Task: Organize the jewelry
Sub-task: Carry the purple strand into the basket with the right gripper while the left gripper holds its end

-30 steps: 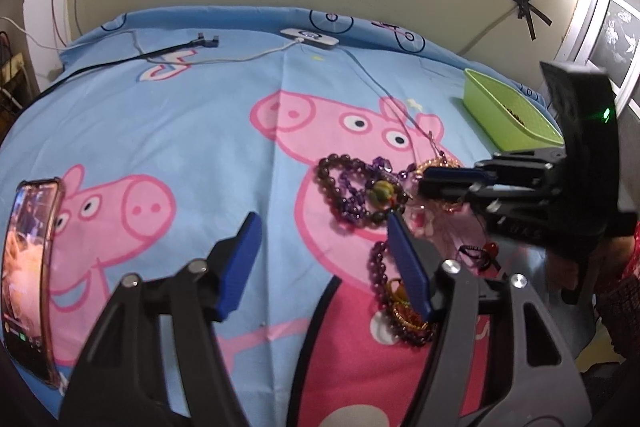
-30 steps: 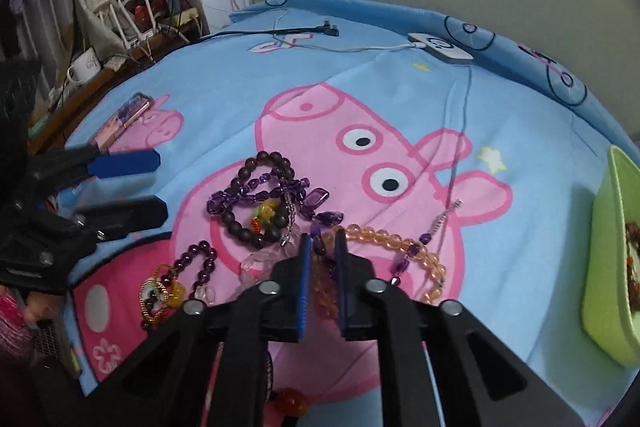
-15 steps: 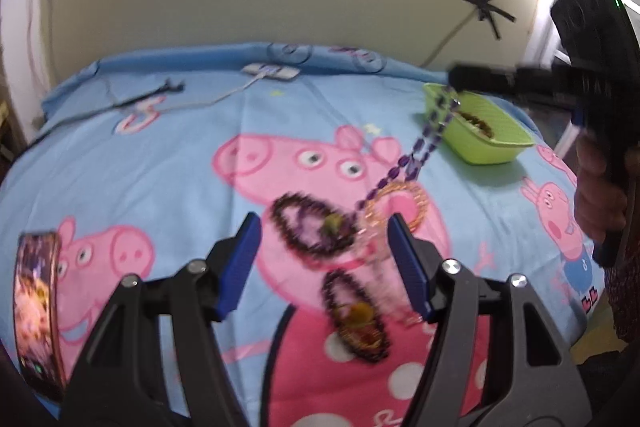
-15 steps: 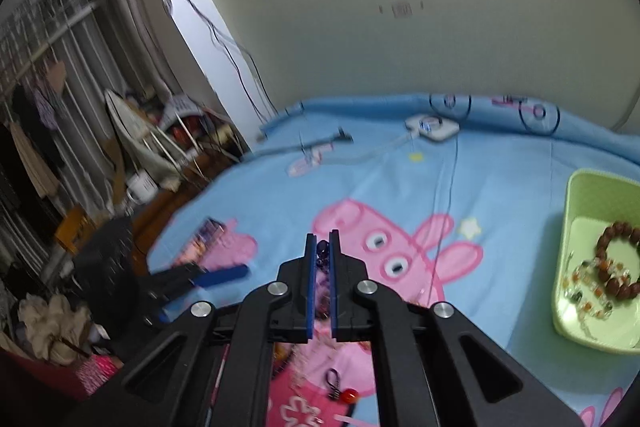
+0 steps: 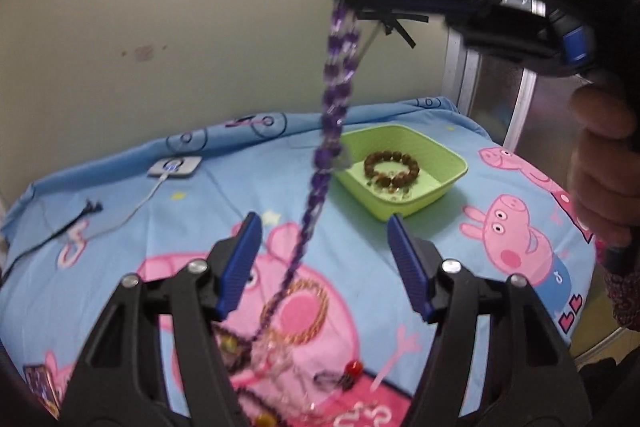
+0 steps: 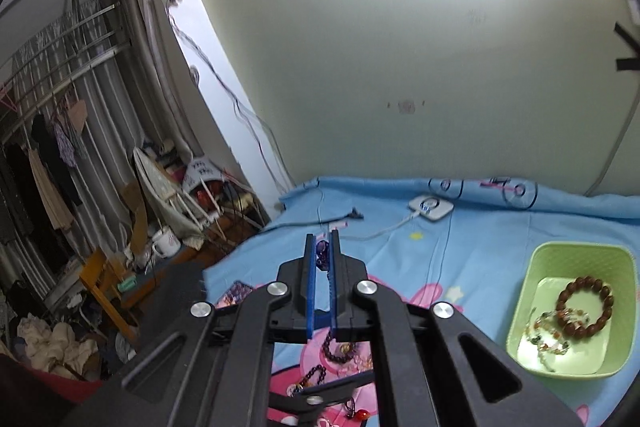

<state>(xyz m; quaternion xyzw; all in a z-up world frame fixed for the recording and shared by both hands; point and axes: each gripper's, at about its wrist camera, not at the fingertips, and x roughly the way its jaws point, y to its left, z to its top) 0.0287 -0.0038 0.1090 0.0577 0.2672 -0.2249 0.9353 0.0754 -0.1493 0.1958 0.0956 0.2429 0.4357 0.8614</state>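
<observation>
Purple bead necklace (image 5: 334,115) hangs nearly straight down from the right tongs (image 6: 322,259), whose jaws are clamped on its top end, while its tail trails into the jewelry pile (image 5: 280,339) on the bed (image 5: 400,267). The green tray (image 6: 568,259) lies to the right of and below these tongs. The left tongs (image 5: 320,259) gape wide and hold nothing, with the strand passing between their fingers.

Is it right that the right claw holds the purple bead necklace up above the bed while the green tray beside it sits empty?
Not quite. The right claw does hold the purple bead necklace up, but the green tray isn't empty: the right wrist view shows a brown bead bracelet in it.
</observation>
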